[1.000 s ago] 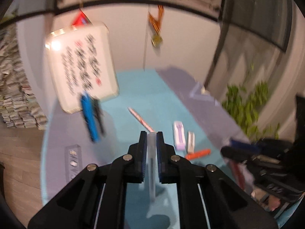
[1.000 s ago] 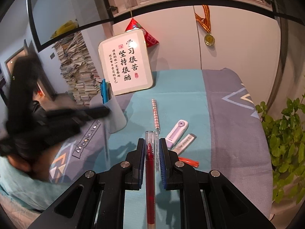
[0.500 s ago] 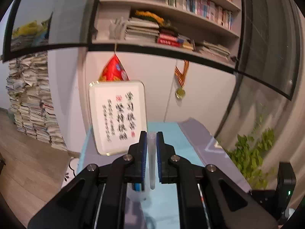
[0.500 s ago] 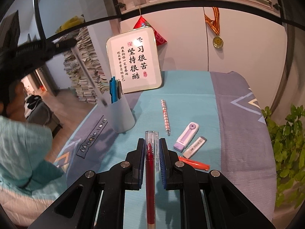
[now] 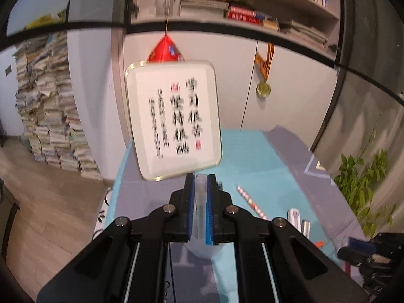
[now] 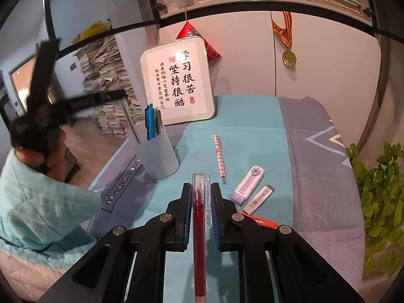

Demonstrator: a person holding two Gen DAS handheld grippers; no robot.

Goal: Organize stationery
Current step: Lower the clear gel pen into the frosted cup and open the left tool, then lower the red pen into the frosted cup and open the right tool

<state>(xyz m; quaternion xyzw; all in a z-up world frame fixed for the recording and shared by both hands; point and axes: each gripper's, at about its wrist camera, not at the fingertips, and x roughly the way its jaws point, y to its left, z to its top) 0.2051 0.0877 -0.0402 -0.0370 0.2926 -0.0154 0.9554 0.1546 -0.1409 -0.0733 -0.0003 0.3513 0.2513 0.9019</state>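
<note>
Left wrist view: the left claw (image 5: 201, 189) clamps a clear pen (image 5: 201, 202) above the cup (image 5: 202, 250), before the blurred sign (image 5: 174, 123), under bookshelves (image 5: 252, 12).

Right wrist view: the right claw (image 6: 201, 197) grips a red pen (image 6: 199, 227) over the teal table (image 6: 252, 136); erasers (image 6: 248, 185) lie beside.

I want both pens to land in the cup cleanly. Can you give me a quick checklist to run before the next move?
1. Left gripper shut on the clear pen: ok.
2. Clear pen over the pen cup: ok; it hangs tip-down just above the rim.
3. Right gripper shut on the red pen: ok.
4. Cup upright with room left: ok; it stands upright, holding only the blue pens.
5. Path from red pen to cup unobstructed: ok; bare mat lies between.
6. Items remaining: not ok; striped pencil, purple eraser, white eraser and orange item lie loose.
</note>
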